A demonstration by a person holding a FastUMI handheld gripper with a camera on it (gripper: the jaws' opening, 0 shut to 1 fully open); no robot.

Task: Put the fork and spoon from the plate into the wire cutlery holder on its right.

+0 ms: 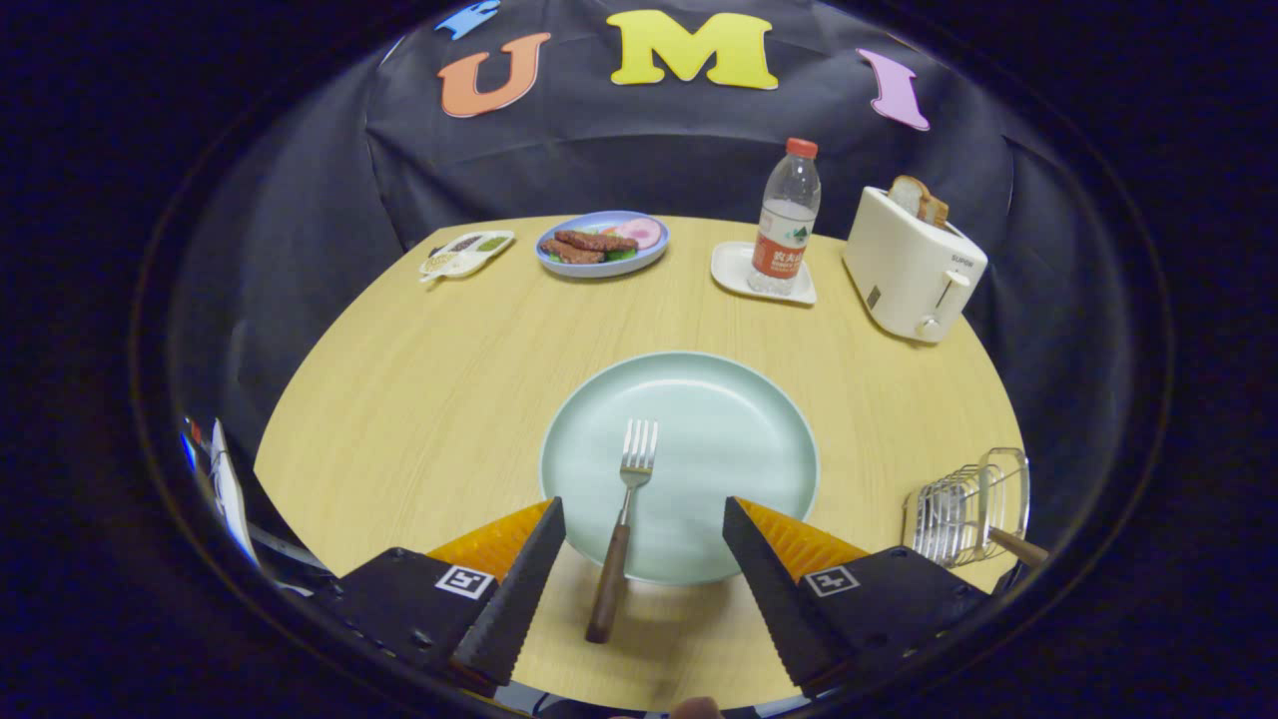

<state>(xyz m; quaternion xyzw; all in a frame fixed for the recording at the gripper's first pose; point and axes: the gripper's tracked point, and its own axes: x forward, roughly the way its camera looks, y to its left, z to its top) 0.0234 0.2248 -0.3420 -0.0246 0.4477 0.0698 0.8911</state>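
Hovering wide open over the near rim of the pale green plate [719, 419], gripper [644, 524] gripping nothing, fingers [524, 569] straddling the fork [621, 519] without touching it. Fork lying tines-away on the plate, wooden handle overhanging the near rim onto the round wooden table [429, 369]. Wire cutlery holder [966, 507] standing to the plate's right with a wooden handle [1018, 546] already poking out of it; sitting well beyond: a toaster [911, 265] with bread, a water bottle [786, 220] on a small white tray [734, 270], a blue plate of food [602, 243].
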